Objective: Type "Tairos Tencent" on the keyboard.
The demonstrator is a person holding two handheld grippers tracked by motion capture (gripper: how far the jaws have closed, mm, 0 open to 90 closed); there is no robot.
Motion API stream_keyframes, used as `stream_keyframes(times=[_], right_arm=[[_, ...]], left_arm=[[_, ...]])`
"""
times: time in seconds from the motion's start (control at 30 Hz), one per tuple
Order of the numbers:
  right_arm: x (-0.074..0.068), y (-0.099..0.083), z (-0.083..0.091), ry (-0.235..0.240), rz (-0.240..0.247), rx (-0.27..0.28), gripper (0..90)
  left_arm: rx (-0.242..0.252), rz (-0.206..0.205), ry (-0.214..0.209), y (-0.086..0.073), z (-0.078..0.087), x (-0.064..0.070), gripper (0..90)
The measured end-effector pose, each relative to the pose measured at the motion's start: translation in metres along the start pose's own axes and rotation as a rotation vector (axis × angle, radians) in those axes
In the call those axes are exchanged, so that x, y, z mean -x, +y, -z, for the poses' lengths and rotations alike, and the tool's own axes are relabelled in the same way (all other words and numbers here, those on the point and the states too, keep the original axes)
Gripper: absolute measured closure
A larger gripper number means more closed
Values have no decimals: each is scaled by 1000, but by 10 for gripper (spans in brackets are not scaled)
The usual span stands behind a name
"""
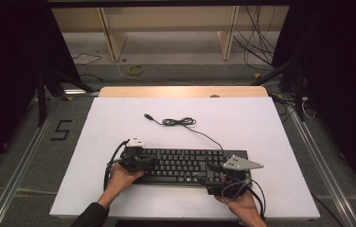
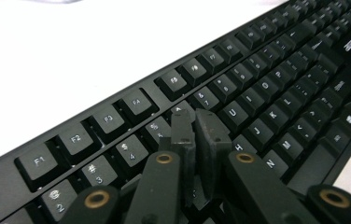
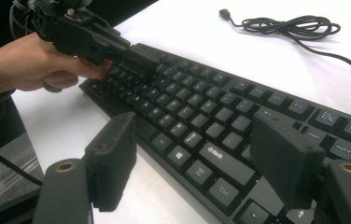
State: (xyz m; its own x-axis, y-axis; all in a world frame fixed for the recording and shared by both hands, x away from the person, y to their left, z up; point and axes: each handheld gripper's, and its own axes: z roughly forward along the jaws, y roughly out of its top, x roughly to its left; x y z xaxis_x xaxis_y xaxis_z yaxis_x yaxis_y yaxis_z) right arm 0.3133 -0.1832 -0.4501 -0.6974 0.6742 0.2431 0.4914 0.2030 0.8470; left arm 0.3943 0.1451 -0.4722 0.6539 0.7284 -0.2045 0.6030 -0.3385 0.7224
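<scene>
A black keyboard (image 1: 185, 165) lies near the front of the white table (image 1: 242, 123). Its cable (image 1: 178, 122) coils behind it and ends in a loose USB plug (image 1: 147, 116). My left gripper (image 1: 153, 162) rests over the keyboard's left end. In the left gripper view the left gripper (image 2: 194, 123) is shut with nothing between its jaws, its tips just above the number row of the keyboard (image 2: 276, 84). My right gripper (image 1: 204, 173) is at the keyboard's front right. In the right gripper view it (image 3: 197, 154) stands wide open, straddling the front edge of the keyboard (image 3: 197, 112). The left gripper (image 3: 148, 63) shows farther off.
The table's front edge runs just below both hands. Bare white surface lies behind and to both sides of the keyboard. Beyond the table, wooden shelf legs (image 1: 114, 38) stand on a floor with loose cables (image 1: 261, 42). Metal rails (image 1: 20, 170) flank the table.
</scene>
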Motion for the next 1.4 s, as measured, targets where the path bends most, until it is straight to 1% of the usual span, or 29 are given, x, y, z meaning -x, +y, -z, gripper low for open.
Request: stream_keyframes(times=[0.07, 0.2, 0.27, 0.33, 0.4, 0.43, 0.57, 0.77, 0.83, 0.87, 0.97, 1.03, 1.2, 1.4], right_arm=[[0, 0, 0, -1, -2, -1, 327], [0, 0, 0, -2, 1, 0, 326], [-1, 1, -1, -2, 3, 0, 326], [-1, 1, -1, -3, 2, -2, 326], [0, 1, -1, -2, 0, -2, 326], [0, 1, -1, -2, 1, -2, 326], [0, 1, -2, 0, 2, -3, 326], [1, 1, -2, -1, 2, -1, 326], [1, 2, -2, 0, 3, 0, 326], [1, 2, -2, 0, 3, 0, 326], [1, 2, -2, 2, 5, 1, 326], [1, 2, -2, 2, 4, 3, 326], [1, 2, -1, 3, 7, 7, 326], [1, 2, 0, 5, 9, 10, 326]], left_arm=[[5, -6, -5, 0, 2, -1, 842], [20, 3, -17, 1, 6, 1, 835], [22, -7, -17, 1, 8, 1, 832], [32, 3, -18, 1, 9, 1, 827], [31, 3, -20, 1, 10, 0, 813], [37, 11, -24, 1, 11, 0, 803], [45, 12, -36, 1, 14, 0, 766], [74, 18, -62, 1, 20, 0, 668], [86, 27, -78, 0, 23, 0, 643], [95, 32, -79, 0, 23, 0, 624], [97, 41, -71, 0, 25, 0, 535], [110, 36, -83, -1, 27, 0, 494], [150, 40, -117, -3, 32, 2, 403], [192, 24, -149, -5, 39, 7, 342]])
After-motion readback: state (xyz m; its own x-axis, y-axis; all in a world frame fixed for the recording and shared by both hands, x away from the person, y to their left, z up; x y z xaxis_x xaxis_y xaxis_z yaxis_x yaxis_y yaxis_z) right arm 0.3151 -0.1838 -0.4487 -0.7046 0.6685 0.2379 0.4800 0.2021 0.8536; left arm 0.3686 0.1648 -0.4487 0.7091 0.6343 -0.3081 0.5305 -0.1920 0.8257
